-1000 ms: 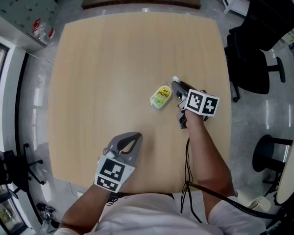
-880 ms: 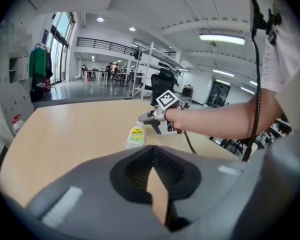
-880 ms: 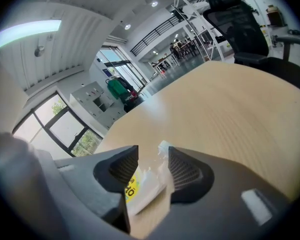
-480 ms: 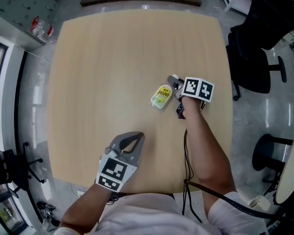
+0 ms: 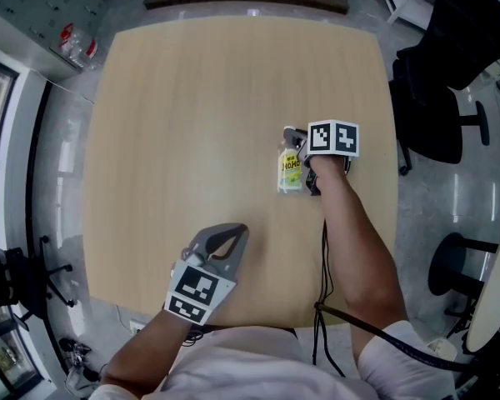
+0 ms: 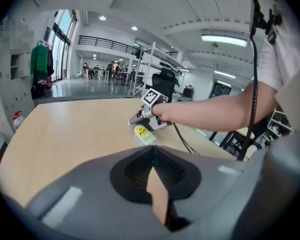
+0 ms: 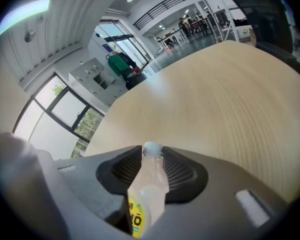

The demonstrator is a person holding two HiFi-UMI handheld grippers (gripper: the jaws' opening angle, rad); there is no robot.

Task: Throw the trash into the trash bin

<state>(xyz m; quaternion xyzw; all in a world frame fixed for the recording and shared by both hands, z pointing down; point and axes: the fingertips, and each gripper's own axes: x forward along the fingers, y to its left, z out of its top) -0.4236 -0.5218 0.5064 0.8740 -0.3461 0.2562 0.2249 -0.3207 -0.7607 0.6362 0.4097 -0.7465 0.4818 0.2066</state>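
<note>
Two tools were in view. My right tool [image 5: 292, 137] had just been closing its jaws on the small yellow-labelled bottle [image 5: 290, 172], which lay on the tabletop [image 5: 192, 107] toward its right side. My left tool [image 5: 236, 232] was by the near edge, jaws together, empty.

The bottle [image 5: 290, 172] is small and of clear plastic, with a white cap and a yellow-green label. It lies on its side on the table [image 5: 192, 123], right of centre.
</note>
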